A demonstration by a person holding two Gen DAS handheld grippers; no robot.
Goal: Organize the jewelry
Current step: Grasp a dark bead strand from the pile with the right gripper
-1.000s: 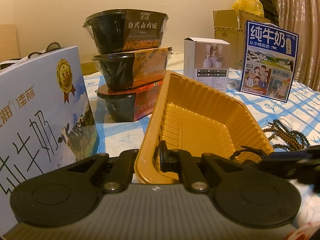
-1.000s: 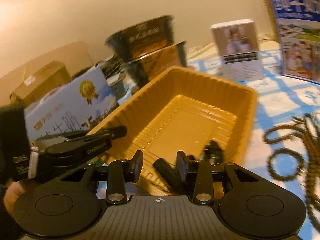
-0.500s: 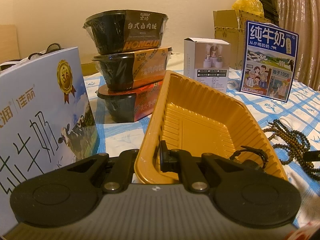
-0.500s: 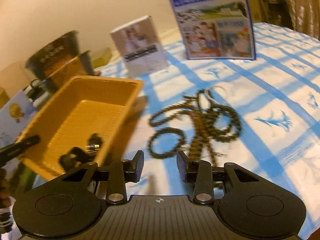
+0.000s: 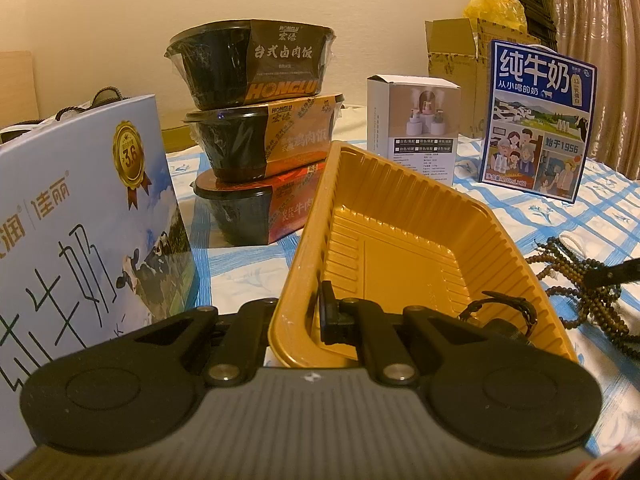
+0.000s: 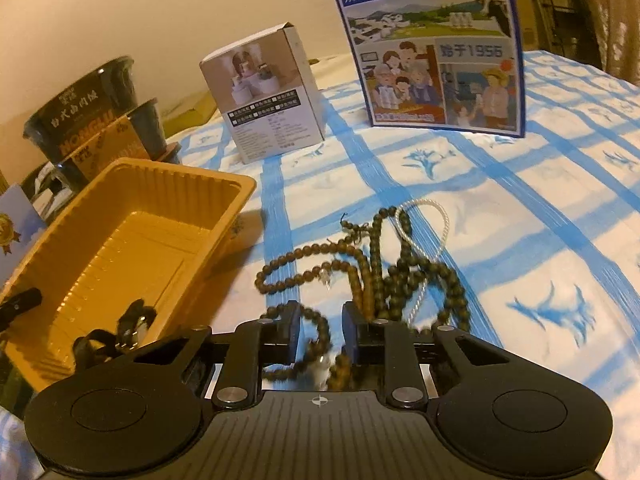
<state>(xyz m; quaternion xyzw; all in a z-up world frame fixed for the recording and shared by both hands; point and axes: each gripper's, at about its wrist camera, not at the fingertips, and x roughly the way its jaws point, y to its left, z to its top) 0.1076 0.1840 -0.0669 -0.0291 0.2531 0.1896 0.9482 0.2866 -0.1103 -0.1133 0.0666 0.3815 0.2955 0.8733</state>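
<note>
Two milk cartons are counted first as the biggest things around: the pale one (image 5: 80,240) at the near left and the blue one (image 5: 538,120) standing at the back right. Next, three rice bowls (image 5: 256,140) are stacked behind the one orange tray (image 5: 304,240), and one small white box (image 5: 414,120) is parked between the stack and the blue carton. Everything is sat on a blue-checked cloth (image 6: 520,240).

Step-wise, the near rim of the tray is pinched by the left gripper (image 5: 298,316), clamped shut on the wall, so the tray is kept steady. One dark watch-like piece (image 5: 504,312) is already lying in the tray's near corner. The bead tangle (image 6: 368,264) is left on the cloth just beside the tray; how many strands are in it can't be told, plus one white cord (image 6: 424,232) looped through.

Pickup of the beads looks like the step in hand: the right gripper (image 6: 320,332) is set down over the nearest loops, its jaws have just been closing, and a strand is sitting between them, though a firm pinch isn't clearly seen yet. A full close is probably needed next, then a careful lift so the tangle isn't dragged.
</note>
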